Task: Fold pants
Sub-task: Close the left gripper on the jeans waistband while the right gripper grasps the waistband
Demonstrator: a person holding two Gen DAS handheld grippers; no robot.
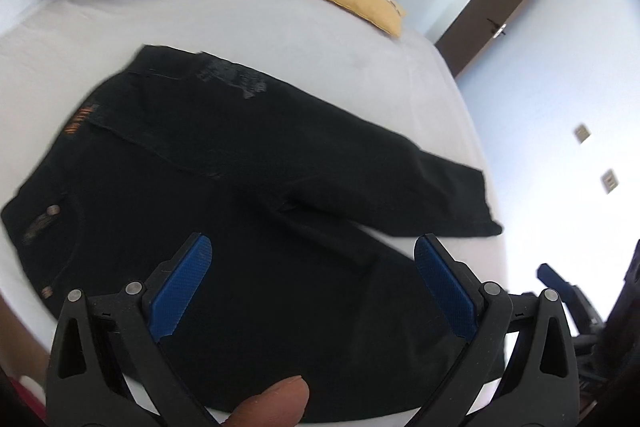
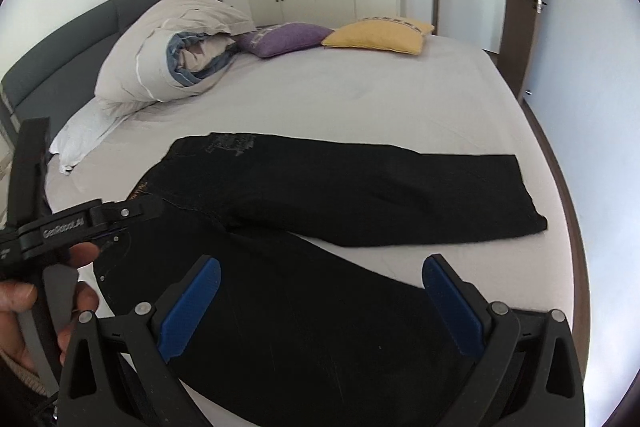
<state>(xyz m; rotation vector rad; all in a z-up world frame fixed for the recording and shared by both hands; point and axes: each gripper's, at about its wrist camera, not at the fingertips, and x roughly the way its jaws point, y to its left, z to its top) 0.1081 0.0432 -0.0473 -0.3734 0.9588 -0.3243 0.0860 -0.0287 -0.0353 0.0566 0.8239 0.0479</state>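
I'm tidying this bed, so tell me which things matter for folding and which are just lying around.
For the job: black pants, left hand-held gripper, right hand-held gripper, both open.

Lying about: rolled duvet, purple cushion, yellow cushion.

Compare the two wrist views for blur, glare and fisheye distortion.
Left wrist view: motion-smeared, the pants print and waistband edge soft; the wall at right glares white; the open left gripper stays sharp. Right wrist view: crisper, the pants edges and yellow cushion well defined, right gripper open; fisheye bends the bed edge, and dark vignette rims both views.
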